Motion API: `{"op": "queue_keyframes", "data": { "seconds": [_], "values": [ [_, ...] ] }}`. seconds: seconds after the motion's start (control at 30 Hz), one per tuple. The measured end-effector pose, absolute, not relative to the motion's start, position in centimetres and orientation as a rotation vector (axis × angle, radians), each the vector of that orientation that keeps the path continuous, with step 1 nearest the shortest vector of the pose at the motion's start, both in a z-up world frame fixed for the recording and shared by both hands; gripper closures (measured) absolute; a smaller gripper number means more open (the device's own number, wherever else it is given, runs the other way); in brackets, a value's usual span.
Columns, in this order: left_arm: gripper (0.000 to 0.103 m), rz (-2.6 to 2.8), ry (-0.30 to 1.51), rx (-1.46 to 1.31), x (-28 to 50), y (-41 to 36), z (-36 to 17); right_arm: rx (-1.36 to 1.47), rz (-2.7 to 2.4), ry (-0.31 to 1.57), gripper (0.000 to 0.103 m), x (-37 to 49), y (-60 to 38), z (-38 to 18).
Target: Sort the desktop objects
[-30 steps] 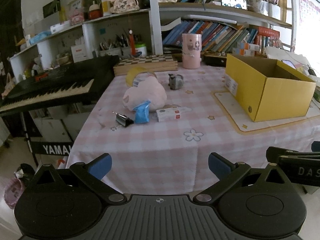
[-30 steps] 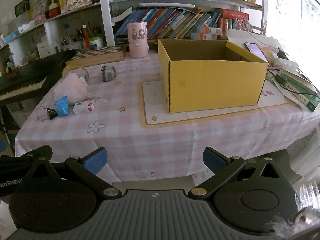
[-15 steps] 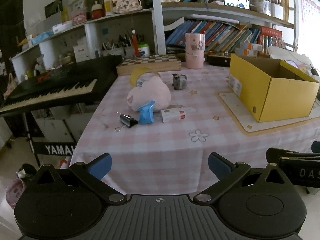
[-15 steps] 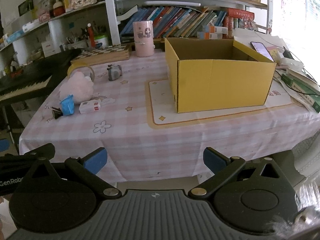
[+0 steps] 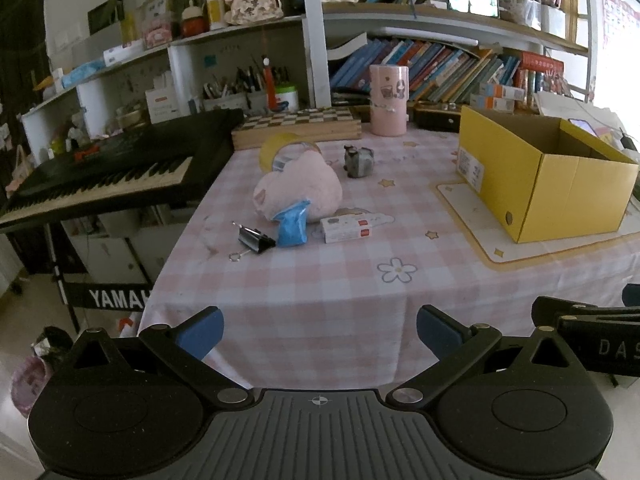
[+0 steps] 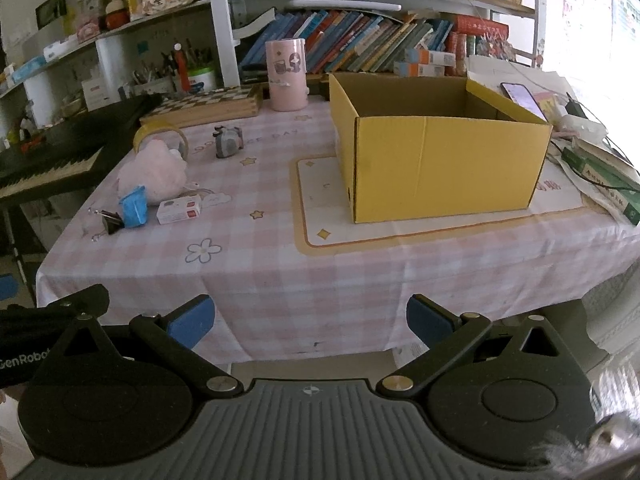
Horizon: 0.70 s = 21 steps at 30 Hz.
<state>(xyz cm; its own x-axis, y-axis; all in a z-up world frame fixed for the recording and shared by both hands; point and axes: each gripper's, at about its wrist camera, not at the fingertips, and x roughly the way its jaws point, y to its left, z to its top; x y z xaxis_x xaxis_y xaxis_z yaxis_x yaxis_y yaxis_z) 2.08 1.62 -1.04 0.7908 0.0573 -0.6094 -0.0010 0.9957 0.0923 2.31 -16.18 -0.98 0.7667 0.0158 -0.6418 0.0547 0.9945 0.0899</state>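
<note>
Low in the left wrist view, the left gripper [image 5: 319, 330] stands wide open with its blue-padded fingers [image 5: 200, 330] spread and nothing between them, just short of the near edge of the pink-and-white checked tablecloth [image 5: 320, 292]. The right gripper [image 6: 310, 318] is likewise spread wide and empty at the bottom of its own frame, facing the same cloth's hanging front.

Beyond the left gripper, mid-frame and left of centre, a small cluster lies on the cloth. A black metal binder clip [image 5: 256, 239] with wire handles sits just beside a crumpled blue packet [image 5: 292, 225]. Right of the packet lies a flat white carton with a red patch [image 5: 347, 230]. Behind these rests a soft, rounded pink plush toy [image 5: 302, 188], touching the packet. A yellow tape roll [image 5: 280, 152] stands on edge behind the plush. A small grey figurine [image 5: 359, 161] sits right of the roll, apart from it.

At the right of the frame an open yellow cardboard box [image 5: 560, 196], empty as far as its inside shows, stands on a cream mat with an orange border [image 5: 464, 200]. Further back, upper centre, a tall pink cylindrical container [image 5: 388, 100] stands beside a wooden chequered board case [image 5: 300, 126]. A black electronic keyboard [image 5: 112, 172] fills the left.
</note>
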Motion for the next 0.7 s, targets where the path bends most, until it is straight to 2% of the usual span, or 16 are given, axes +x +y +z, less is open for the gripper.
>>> {"op": "queue_keyframes", "data": {
  "seconds": [0.7],
  "values": [
    [0.000, 0.075, 0.665, 0.056, 1.3, 3.2, -1.0, 0.084, 0.033, 0.690, 0.000, 2.2, -14.8, -0.6]
  ]
}}
